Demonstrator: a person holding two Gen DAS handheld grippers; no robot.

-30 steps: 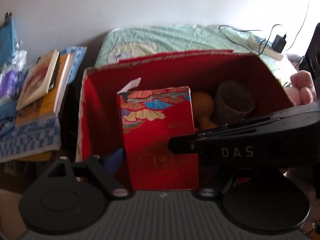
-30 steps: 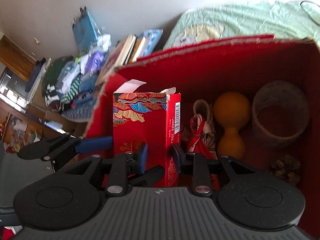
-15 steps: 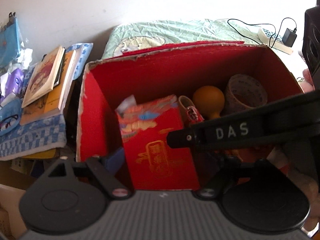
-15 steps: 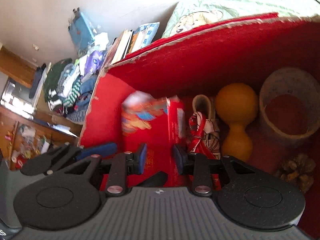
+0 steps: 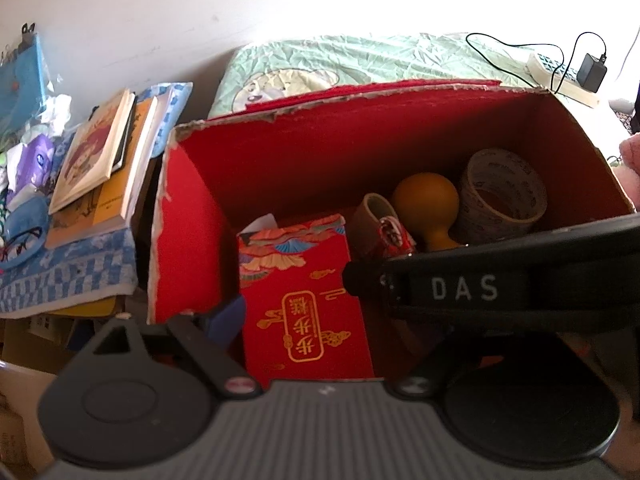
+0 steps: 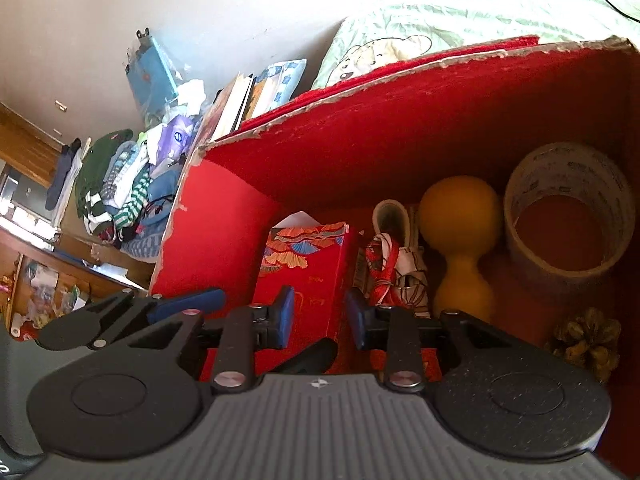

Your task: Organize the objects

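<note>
Observation, both wrist views. A red storage box [image 5: 192, 208] is seen open-topped beside a bed [image 5: 360, 64]. Inside it one red patterned carton [image 5: 304, 292] is stood upright near the left wall.

The right hand-held gripper [image 6: 320, 316] is positioned around the carton's lower part, blue pads on either side. A narrow gap appears at each pad, so the jaws are judged parted and the carton released or nearly so; contact at the left pad cannot be excluded.

The left hand-held gripper [image 5: 320, 316] is held over the box's near edge. One blue finger [image 5: 226, 318] is seen left of the carton. The other finger is hidden behind the right gripper's body, which crosses this view. The jaws are wide apart and nothing is held.

Contents counted in the box:
- one carton
- one small patterned shoe [image 6: 394, 256]
- one yellow gourd-shaped object [image 6: 460, 240]
- one roll of tape [image 6: 568, 216]
- one pine cone [image 6: 586, 340]

Progress, as judged: five items are already boxed. A stack of books [image 5: 100, 156] and a heap of clothes [image 6: 120, 184] lie outside; whether they belong to the task cannot be told.
</note>
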